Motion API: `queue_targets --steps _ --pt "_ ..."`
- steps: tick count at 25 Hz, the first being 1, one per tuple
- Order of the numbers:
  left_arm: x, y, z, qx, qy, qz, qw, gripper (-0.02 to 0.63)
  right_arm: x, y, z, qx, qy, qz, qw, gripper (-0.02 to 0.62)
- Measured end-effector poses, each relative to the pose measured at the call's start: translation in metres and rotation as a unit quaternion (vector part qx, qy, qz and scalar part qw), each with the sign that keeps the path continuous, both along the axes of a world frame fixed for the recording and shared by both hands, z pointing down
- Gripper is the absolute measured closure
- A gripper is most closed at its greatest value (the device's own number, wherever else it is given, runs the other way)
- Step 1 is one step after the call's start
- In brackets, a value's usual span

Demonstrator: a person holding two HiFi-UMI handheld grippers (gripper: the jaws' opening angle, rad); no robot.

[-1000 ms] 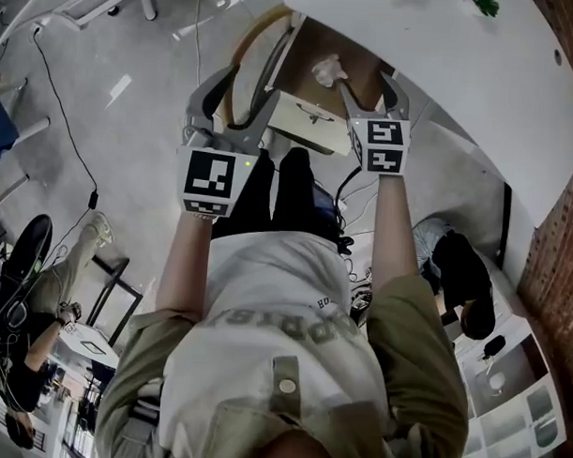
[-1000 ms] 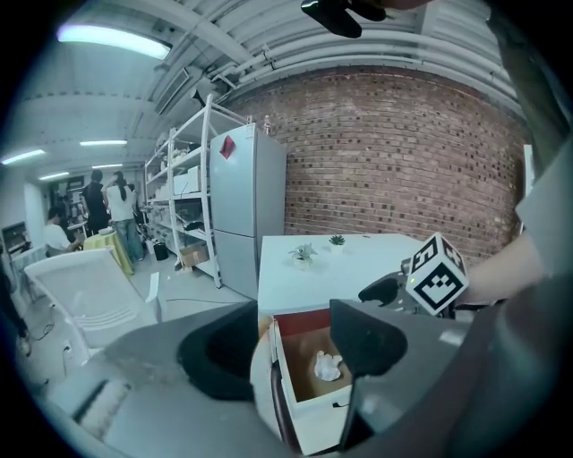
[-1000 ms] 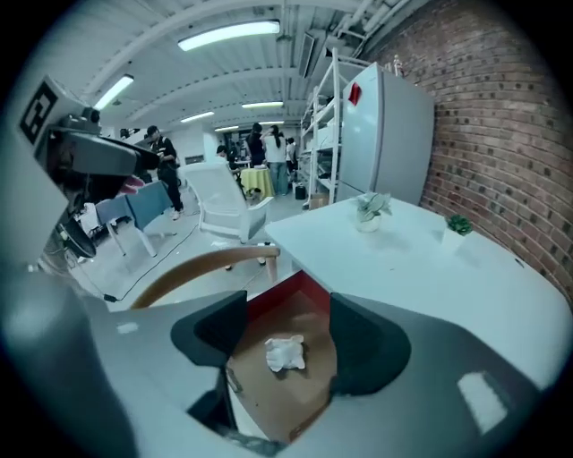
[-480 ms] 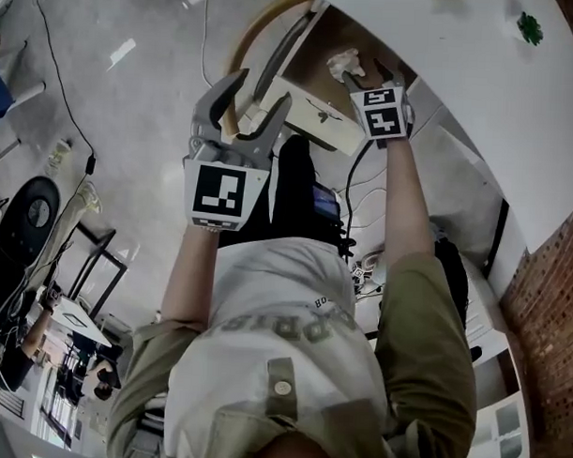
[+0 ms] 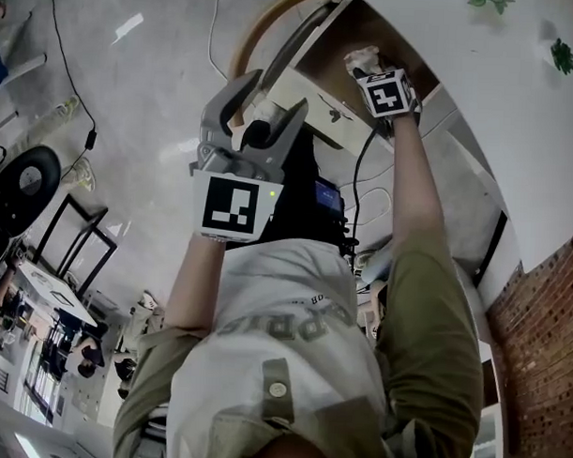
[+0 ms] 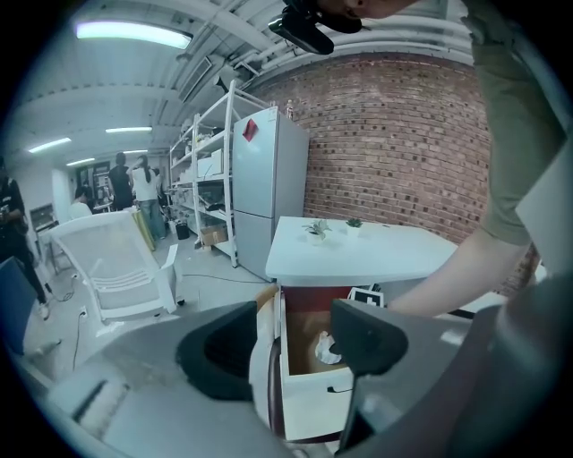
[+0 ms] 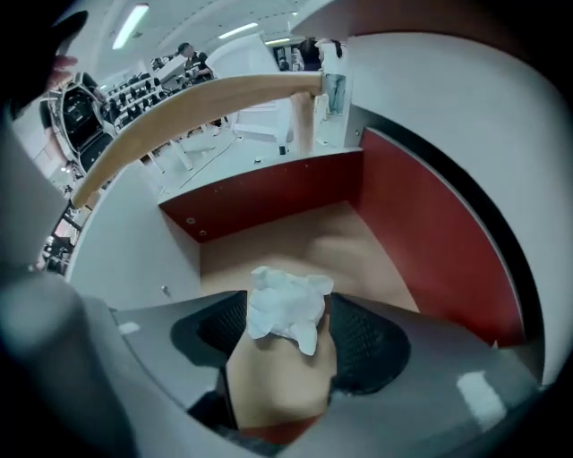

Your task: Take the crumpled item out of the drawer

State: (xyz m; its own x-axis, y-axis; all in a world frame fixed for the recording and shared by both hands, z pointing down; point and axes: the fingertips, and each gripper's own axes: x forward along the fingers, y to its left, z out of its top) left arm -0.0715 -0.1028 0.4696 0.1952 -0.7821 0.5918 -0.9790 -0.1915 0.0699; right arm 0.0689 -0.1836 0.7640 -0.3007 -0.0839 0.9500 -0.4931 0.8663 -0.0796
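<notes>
A white crumpled paper (image 7: 286, 309) sits between the jaws of my right gripper (image 7: 286, 338), which is shut on it over the tan floor of the open drawer (image 7: 358, 241). In the head view the same paper (image 5: 361, 57) shows just past the right gripper (image 5: 370, 69) and its marker cube, inside the drawer (image 5: 319, 116) with its white front. My left gripper (image 5: 266, 101) hangs open and empty in front of the drawer, nearer my body. From the left gripper view (image 6: 291, 351) the drawer (image 6: 318, 402) and the paper (image 6: 328, 349) lie straight ahead.
The drawer has red side walls (image 7: 430, 233) and hangs under a white tabletop (image 5: 479, 80) with small green plants (image 5: 562, 53). A curved wooden strip (image 5: 261, 25) arcs at the drawer's left. Cables (image 5: 58, 46) lie on the grey floor. A fridge (image 6: 269, 192) and shelves stand beyond.
My right gripper has reached further away from me over the drawer with the paper in its jaws. My left gripper has come up closer to the head camera, still open.
</notes>
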Motion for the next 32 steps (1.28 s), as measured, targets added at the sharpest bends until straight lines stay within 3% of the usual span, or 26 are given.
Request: queue_targets --steps 6,12,17,25,32 --pt "-0.005 0.003 0.008 -0.002 0.0 -0.012 0.9999 0.334 -0.004 0.005 0.026 -0.022 0.022 -0.021 0.999 0.306" --pt "-0.013 0.006 0.013 -0.002 0.003 -0.024 0.9997 0.334 -0.006 -0.001 0.038 -0.008 0.046 -0.03 0.998 0.33" --pt "-0.023 0.013 0.017 -0.011 -0.002 -0.029 0.9995 0.334 -0.009 0.001 0.04 -0.01 0.06 -0.046 0.997 0.392" --pt "-0.024 0.015 0.017 -0.011 -0.006 -0.023 0.9997 0.334 -0.004 -0.001 0.036 -0.013 0.061 -0.029 0.998 0.504" --pt "-0.022 0.016 0.012 -0.006 -0.004 -0.011 0.9999 0.334 0.002 -0.005 0.018 -0.013 0.034 0.015 0.999 0.527"
